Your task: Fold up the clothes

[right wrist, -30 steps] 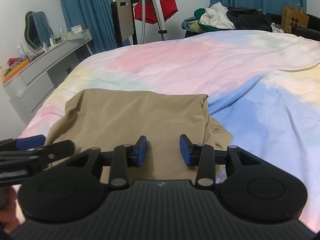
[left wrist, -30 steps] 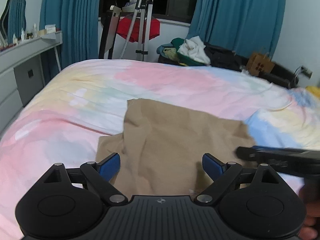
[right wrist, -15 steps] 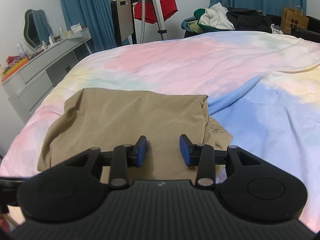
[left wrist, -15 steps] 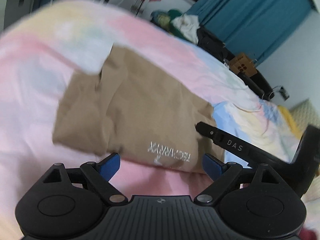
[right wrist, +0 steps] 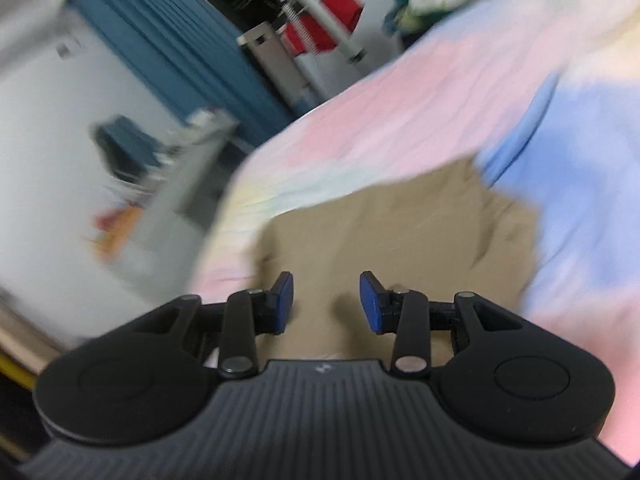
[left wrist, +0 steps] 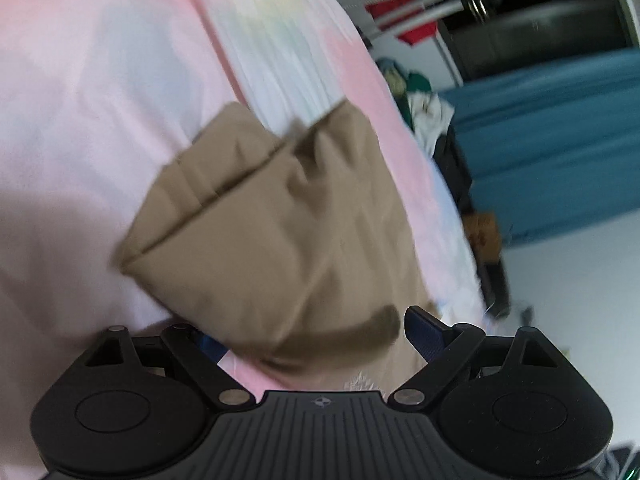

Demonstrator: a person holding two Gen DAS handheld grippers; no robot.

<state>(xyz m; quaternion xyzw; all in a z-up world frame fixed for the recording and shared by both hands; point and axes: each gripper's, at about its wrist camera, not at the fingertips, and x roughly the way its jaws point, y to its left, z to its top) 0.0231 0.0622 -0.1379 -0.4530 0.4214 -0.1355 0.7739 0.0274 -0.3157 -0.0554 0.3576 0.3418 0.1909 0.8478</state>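
Observation:
A tan garment (left wrist: 272, 224) lies partly folded on the pastel bedspread (left wrist: 80, 120), with a folded layer along its left side. My left gripper (left wrist: 316, 336) is open, tilted hard, and its jaws straddle the garment's near edge, which bulges up between them. In the right wrist view the same tan garment (right wrist: 400, 232) lies under my right gripper (right wrist: 326, 302), which is open with a narrower gap and empty, just above the cloth. Both views are blurred by motion.
A pile of clothes (left wrist: 424, 108) and blue curtains (left wrist: 560, 152) stand beyond the bed. A clothes stand with a red garment (right wrist: 324, 28) and a white dresser (right wrist: 188, 152) are off the bed's far side.
Both grippers have tilted and swung quickly. The left one has dropped down close to the garment's near edge. The right one has rolled and moved in lower over the cloth.

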